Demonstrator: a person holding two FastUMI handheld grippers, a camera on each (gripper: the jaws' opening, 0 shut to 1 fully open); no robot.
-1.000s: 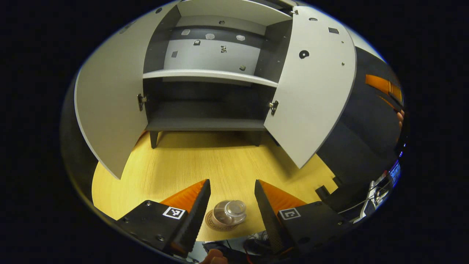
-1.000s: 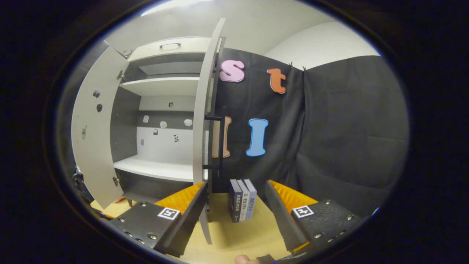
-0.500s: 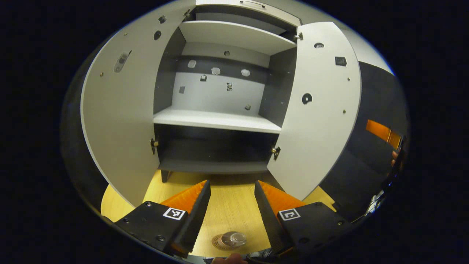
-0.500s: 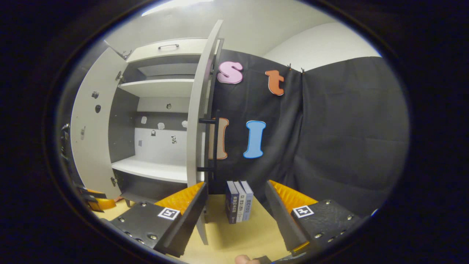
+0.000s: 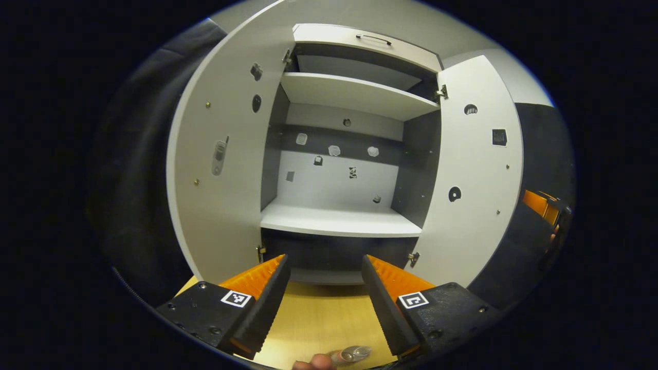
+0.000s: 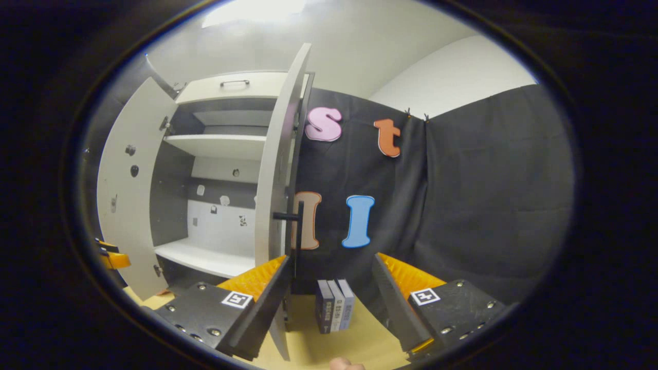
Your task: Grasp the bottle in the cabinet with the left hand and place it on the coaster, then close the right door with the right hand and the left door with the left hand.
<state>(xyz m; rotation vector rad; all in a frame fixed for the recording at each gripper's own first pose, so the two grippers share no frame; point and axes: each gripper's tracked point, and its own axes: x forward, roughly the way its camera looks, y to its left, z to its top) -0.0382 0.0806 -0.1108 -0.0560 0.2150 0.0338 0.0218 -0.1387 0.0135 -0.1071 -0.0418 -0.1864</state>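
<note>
In the left gripper view my left gripper (image 5: 325,262) is open with nothing between its fingers, raised in front of the white cabinet (image 5: 342,223), whose two doors stand wide. The clear bottle (image 5: 351,354) shows at the bottom edge on the wooden table (image 5: 318,318). The left door (image 5: 218,169) and right door (image 5: 475,174) flank bare shelves. In the right gripper view my right gripper (image 6: 334,262) is open just right of the right door's edge (image 6: 275,169) and its black handle (image 6: 297,226). The left gripper (image 6: 110,257) peeks in at far left.
Three dark books (image 6: 334,312) stand upright on the table between the right gripper's fingers, against the black cloth wall (image 6: 462,205). A drawer with a handle (image 5: 372,38) tops the cabinet. A fingertip (image 5: 311,364) shows at the bottom edge.
The left gripper has lifted and tilted up from the bottle, which slid to the bottom edge of its view. The right gripper has shifted closer to the right door's handle.
</note>
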